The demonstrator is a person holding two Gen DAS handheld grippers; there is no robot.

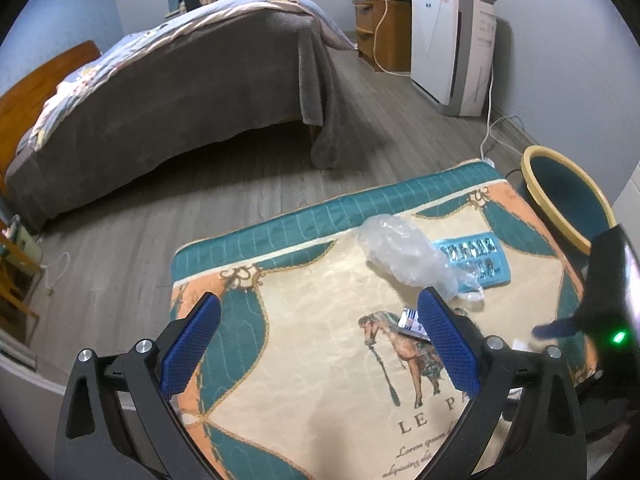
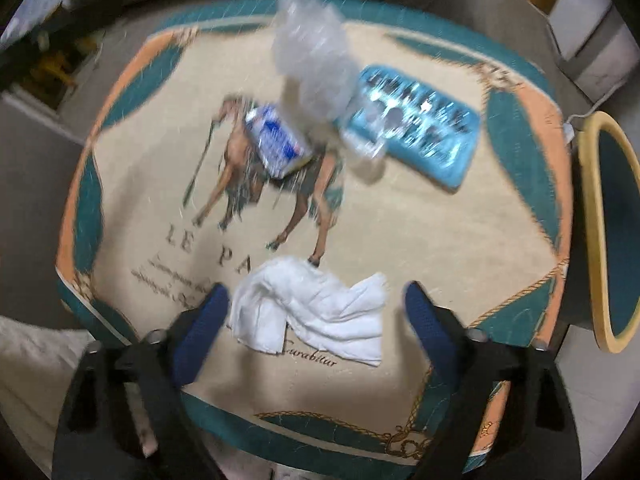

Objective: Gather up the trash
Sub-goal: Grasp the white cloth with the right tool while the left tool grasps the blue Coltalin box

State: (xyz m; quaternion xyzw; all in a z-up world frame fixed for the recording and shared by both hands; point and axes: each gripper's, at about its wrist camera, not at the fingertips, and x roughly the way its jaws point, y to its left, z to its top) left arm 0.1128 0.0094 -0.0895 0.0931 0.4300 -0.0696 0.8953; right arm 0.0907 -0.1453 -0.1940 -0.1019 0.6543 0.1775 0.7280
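White crumpled tissue: lies on the printed mat, near its front edge, just below the horse motif and across the printed lettering. Long axis runs roughly left to right in the right wrist view, one end bunched and folded under at the left, the other tapering to a flat corner at the right.

Right gripper: points nearly straight down over the tissue, jaws partly open, one blue pad on either side of it. Pads not pressing on the paper; nothing held.

Left gripper: jaws wide apart, empty, over the left part of the mat, angled down.

Other trash on the mat: clear crumpled plastic bag, a turquoise blister pack partly under its right edge, and a small blue-and-white wrapper lying on the horse print.

Bin: teal inside, yellow rim, standing on the floor just beside the mat's right edge. Contents cannot be told.

Step in hand, as judged: first pick, approach to the tissue; no item appears collected yet.

Next move calls for: lowering until the pads bracket the bunched middle, closing across the short axis, and lifting clear toward the bin. Soft paper may slip or trail if pinched only at an edge.
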